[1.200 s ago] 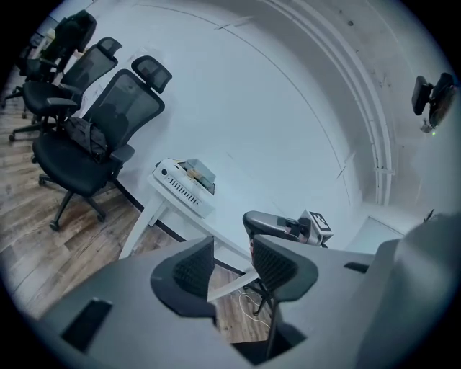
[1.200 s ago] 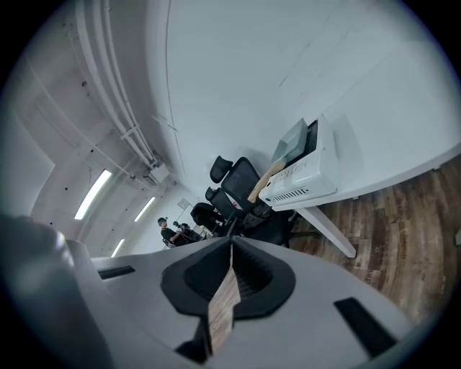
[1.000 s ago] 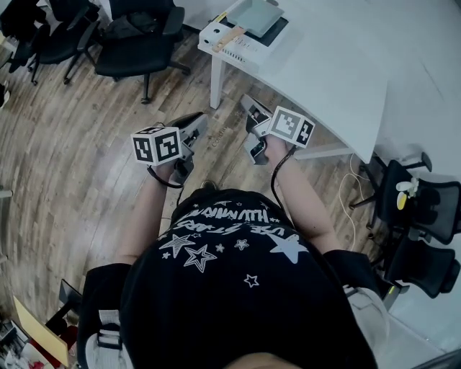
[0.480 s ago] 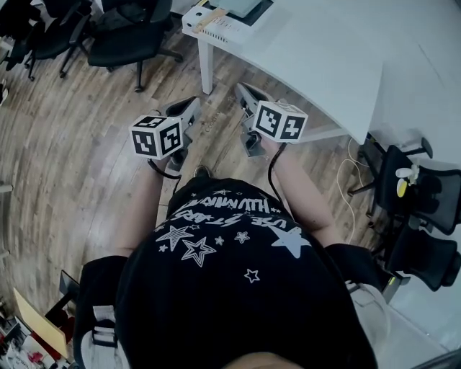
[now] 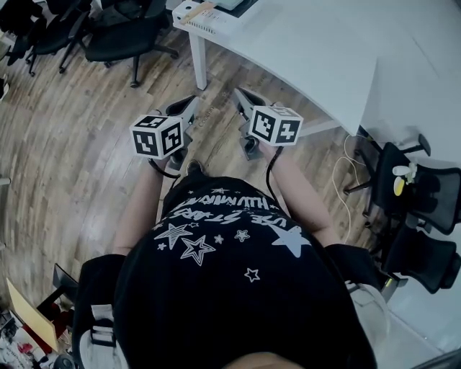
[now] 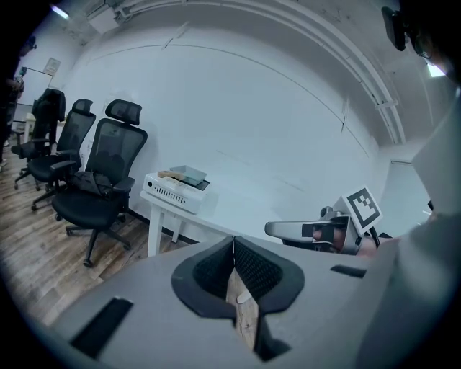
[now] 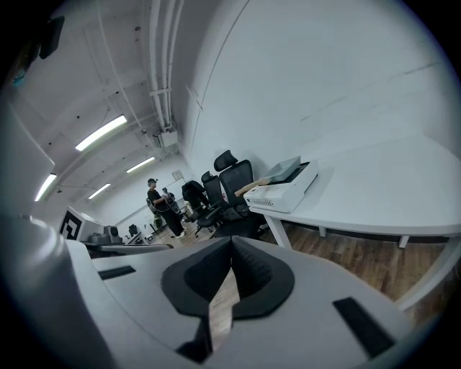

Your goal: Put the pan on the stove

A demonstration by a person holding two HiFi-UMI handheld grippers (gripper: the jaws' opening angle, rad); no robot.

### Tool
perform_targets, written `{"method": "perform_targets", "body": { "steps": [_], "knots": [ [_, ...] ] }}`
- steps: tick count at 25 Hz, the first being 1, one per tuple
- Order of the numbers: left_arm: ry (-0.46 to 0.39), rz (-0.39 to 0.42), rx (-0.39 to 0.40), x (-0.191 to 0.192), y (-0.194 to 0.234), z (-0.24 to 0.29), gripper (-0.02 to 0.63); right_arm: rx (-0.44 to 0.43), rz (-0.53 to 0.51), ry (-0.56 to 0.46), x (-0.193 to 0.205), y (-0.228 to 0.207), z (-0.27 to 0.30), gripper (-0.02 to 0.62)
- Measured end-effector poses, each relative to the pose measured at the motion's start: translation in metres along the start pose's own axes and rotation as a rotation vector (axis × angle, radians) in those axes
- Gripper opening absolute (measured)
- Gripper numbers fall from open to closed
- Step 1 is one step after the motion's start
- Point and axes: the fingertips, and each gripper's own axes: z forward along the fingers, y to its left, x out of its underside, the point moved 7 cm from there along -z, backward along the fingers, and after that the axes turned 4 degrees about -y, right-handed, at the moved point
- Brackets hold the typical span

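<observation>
A white boxy stove stands at the near end of the white table, at the top edge of the head view. A grey square pan with a wooden handle rests on top of it. The right gripper view has the stove and the pan some way ahead. My left gripper and right gripper are held side by side over the wooden floor, short of the table. Both are shut and empty, as the left gripper and right gripper show close up.
Black office chairs stand left of the table, with more chairs and a cable on the floor at the right. A person stands far off among chairs. The table leg is just ahead of the grippers.
The stove and table have slid toward the top of the head view. Both grippers stay side by side in front of the body, drifted slightly up and left.
</observation>
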Motion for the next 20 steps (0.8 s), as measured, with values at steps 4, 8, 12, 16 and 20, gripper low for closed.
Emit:
{"method": "perform_targets", "body": {
  "steps": [4,8,12,16,20],
  "knots": [
    [0.0,-0.015,-0.017,0.014,-0.017,-0.008,0.009,0.018,-0.029,0.016,0.011,-0.003,-0.02,0.007],
    [0.006,-0.023,-0.034,0.029,-0.033,-0.017,0.011,0.02,-0.043,0.025,0.023,-0.004,-0.04,0.007],
    [0.016,-0.034,-0.047,0.047,-0.05,-0.029,0.011,0.005,-0.039,0.039,0.038,-0.002,-0.059,0.006],
    [0.026,-0.047,-0.056,0.065,-0.068,-0.038,0.009,-0.005,-0.032,0.047,0.053,0.001,-0.078,0.006],
    [0.023,-0.072,-0.063,0.084,-0.086,-0.05,0.011,-0.017,-0.031,0.062,0.069,0.003,-0.097,0.006]
  ]
}}
